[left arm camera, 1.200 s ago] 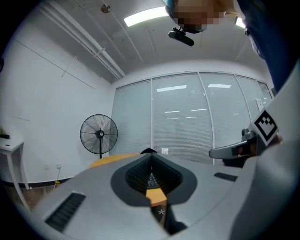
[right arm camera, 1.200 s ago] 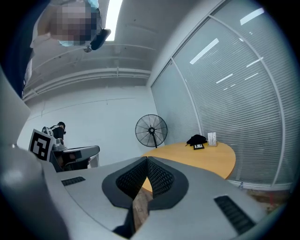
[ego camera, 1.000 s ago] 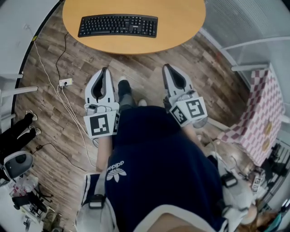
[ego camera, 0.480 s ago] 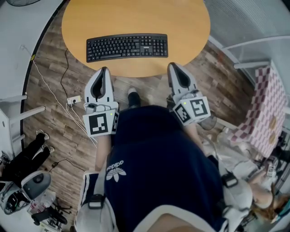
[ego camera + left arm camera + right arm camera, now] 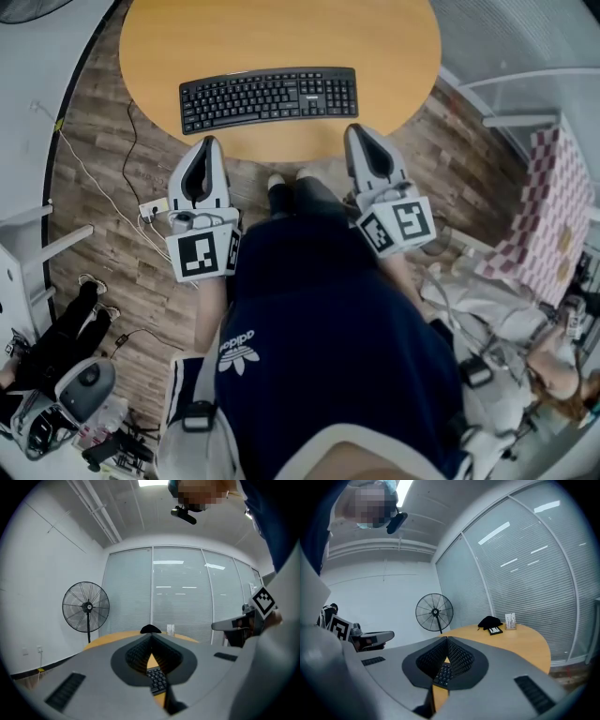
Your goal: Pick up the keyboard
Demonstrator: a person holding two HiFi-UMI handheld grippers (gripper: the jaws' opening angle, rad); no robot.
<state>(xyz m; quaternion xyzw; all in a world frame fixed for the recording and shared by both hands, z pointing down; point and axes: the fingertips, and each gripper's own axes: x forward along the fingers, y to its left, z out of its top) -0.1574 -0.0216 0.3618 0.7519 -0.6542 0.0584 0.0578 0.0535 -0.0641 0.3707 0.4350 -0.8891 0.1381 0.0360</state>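
Keyboard (image 5: 269, 97) lies flat near the front edge of the round table (image 5: 281, 33), both ends free, so I aim one claw at each end. Left gripper (image 5: 208, 142) and right gripper (image 5: 353, 130) hover just short of it, both clenched on nothing.

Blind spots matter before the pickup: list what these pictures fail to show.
- Black keyboard: the left gripper and right gripper, both shut, hide all but a sliver of keys in their own views.
- Round wooden table: far edge cut by the head view's top.
- Small dark object on the table, right gripper view: too small to identify.
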